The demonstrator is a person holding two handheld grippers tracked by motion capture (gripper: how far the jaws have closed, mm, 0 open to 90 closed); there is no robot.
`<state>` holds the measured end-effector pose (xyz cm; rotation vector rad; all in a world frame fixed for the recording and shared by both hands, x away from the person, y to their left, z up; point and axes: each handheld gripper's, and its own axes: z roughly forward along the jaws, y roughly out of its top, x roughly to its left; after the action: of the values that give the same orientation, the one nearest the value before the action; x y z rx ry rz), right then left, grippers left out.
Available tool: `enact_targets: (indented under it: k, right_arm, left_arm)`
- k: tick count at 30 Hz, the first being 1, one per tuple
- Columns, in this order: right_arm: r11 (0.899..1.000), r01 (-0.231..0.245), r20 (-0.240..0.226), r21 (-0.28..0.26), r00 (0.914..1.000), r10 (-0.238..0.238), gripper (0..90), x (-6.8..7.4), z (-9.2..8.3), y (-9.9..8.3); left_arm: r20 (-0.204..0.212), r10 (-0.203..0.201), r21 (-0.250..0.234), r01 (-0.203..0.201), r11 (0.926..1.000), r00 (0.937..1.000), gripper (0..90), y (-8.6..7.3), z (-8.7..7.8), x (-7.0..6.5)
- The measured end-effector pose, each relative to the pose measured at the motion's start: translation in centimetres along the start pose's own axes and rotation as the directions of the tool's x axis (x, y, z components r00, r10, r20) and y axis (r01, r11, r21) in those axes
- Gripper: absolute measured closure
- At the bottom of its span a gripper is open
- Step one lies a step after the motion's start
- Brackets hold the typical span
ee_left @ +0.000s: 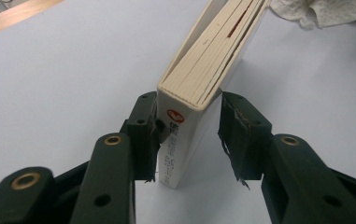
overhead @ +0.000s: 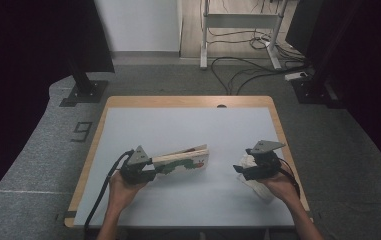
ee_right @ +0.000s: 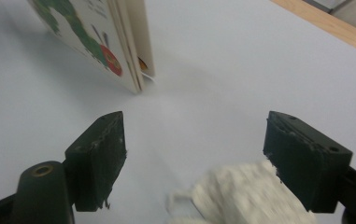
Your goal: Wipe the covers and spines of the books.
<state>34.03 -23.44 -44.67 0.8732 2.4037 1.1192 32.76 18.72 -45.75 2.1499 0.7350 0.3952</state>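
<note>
A thick board book with a green caterpillar on its cover stands on its long edge on the pale table mat, leaning a little. My left gripper is shut on its spine end. In the left gripper view the gripper has one pad flat against the cover and the other at the far corner of the book. My right gripper hovers open to the right, over a crumpled white cloth. In the right gripper view the cloth lies below the wide-apart jaws of the gripper, with the book beyond.
The mat lies on a wooden table with its rim showing all round. On the floor behind stand a desk frame with loose cables and a black stand. The cloth lies just past the book's far end.
</note>
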Motion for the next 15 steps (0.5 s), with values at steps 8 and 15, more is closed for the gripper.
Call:
enact_targets:
  k: [8, 15]
  right_arm:
    - [0.997, -0.068, 0.054, 0.036, 0.9963, 0.066, 22.2, -1.6, -1.6, -2.5]
    - [0.987, -0.139, 0.076, 0.076, 0.9881, 0.133, 20.9, -2.3, -1.4, -4.8]
  left_arm:
    - [0.0, -0.001, 0.0, 0.001, 1.0, 1.0, 57.9, 0.0, 0.1, 0.0]
    - [0.002, -0.002, 0.0, 0.002, 1.0, 1.0, 57.9, 0.0, 0.1, 0.0]
